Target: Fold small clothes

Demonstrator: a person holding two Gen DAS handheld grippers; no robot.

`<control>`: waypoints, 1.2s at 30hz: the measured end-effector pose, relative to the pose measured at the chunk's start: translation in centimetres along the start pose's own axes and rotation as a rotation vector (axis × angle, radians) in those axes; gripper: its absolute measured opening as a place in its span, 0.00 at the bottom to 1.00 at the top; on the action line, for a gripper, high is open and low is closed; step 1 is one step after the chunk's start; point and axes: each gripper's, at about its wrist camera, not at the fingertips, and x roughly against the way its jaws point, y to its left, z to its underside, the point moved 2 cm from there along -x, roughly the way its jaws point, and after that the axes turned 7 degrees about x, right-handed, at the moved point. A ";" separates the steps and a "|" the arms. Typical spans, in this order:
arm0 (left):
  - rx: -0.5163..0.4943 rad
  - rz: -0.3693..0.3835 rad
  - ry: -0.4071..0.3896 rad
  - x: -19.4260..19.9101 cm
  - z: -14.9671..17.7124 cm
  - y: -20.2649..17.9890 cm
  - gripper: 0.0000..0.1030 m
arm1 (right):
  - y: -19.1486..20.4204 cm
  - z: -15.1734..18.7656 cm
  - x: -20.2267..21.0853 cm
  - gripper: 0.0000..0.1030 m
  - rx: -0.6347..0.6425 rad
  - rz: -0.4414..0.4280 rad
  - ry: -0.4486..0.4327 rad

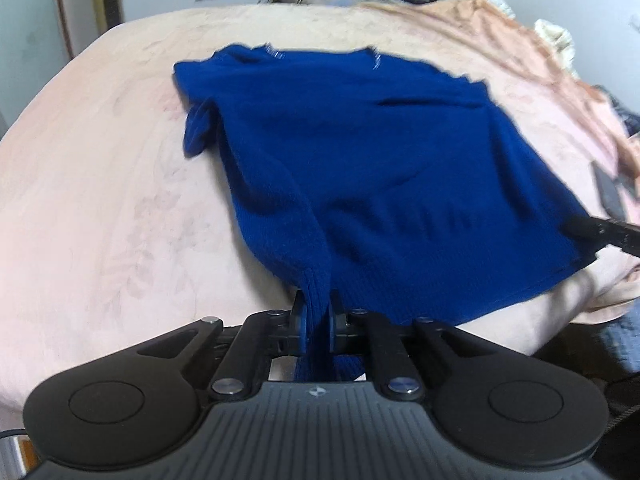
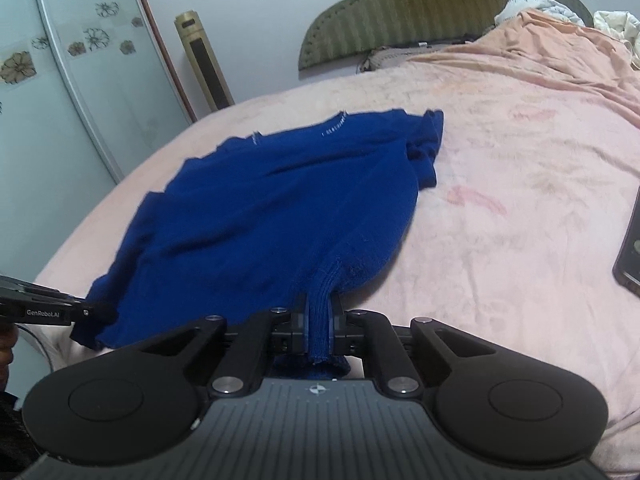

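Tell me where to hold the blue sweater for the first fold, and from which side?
Hold the blue sweater by its ribbed hem, coming in from the near edge of the bed. It lies flat with the neckline far away, so the hem corners are closest. Both are already pinched: left claw and right claw are each shut on ribbing.

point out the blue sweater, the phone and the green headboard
blue sweater [image 1: 360, 152], left wrist view, middle of its body
phone [image 2: 630, 252], right wrist view, dark screen at the right edge
green headboard [image 2: 432, 8], right wrist view, its ribbed padding
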 end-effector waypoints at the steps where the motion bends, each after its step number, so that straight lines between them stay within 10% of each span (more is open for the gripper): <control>1: 0.002 0.017 -0.015 0.6 -0.2 0.2 0.09 | -0.1 -0.2 0.4 0.11 -0.006 -0.015 -0.006; 18: -0.060 0.259 -0.249 11.3 -0.7 1.8 0.09 | 1.3 -2.8 9.1 0.11 0.108 -0.275 -0.104; 36: -0.048 0.147 -0.241 8.2 -3.4 0.6 0.09 | 1.0 -3.9 5.2 0.11 0.064 -0.090 -0.087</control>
